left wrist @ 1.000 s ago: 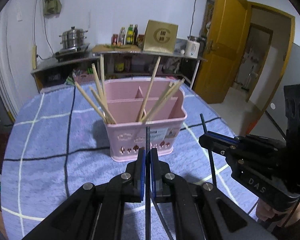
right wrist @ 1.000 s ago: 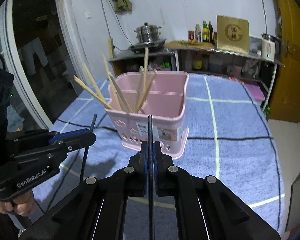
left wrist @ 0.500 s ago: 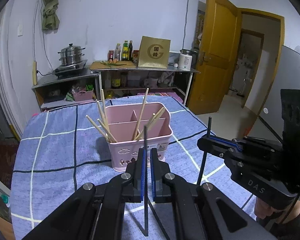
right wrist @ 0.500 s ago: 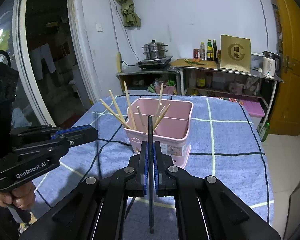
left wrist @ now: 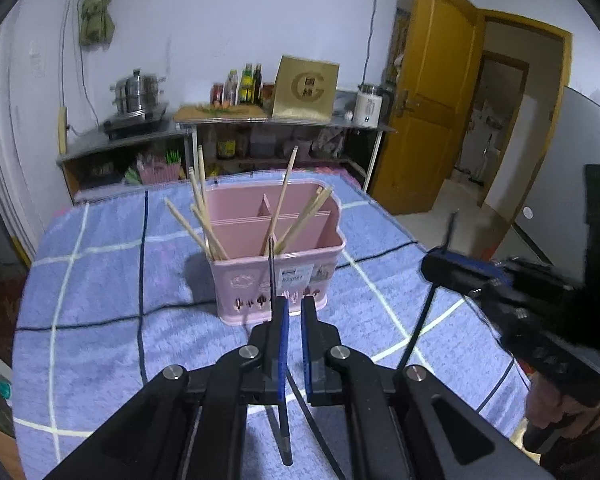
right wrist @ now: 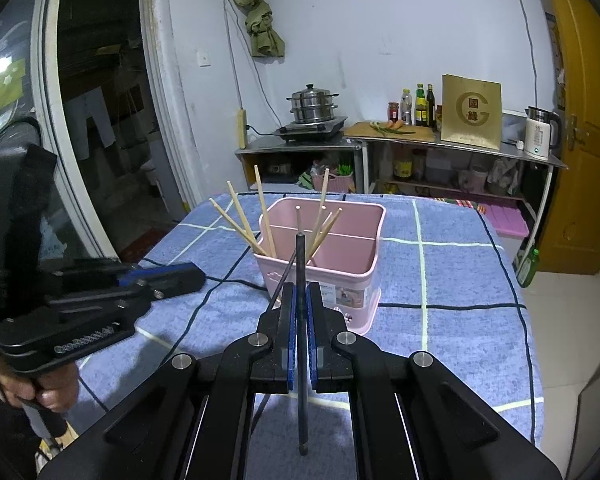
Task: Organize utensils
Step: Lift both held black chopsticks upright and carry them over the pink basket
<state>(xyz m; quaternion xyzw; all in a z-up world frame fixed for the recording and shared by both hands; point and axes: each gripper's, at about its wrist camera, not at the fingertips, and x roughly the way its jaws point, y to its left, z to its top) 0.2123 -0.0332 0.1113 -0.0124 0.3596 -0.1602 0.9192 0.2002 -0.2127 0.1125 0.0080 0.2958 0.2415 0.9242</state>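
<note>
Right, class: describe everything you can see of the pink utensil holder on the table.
The pink utensil holder looks like moulded plastic, a rounded box with inner dividers forming compartments. It stands upright on the blue checked cloth, with a paper label and small cut-out shapes on its near wall. Pale wooden chopsticks lean out of it at varied angles. Neither gripper touches it.
</note>
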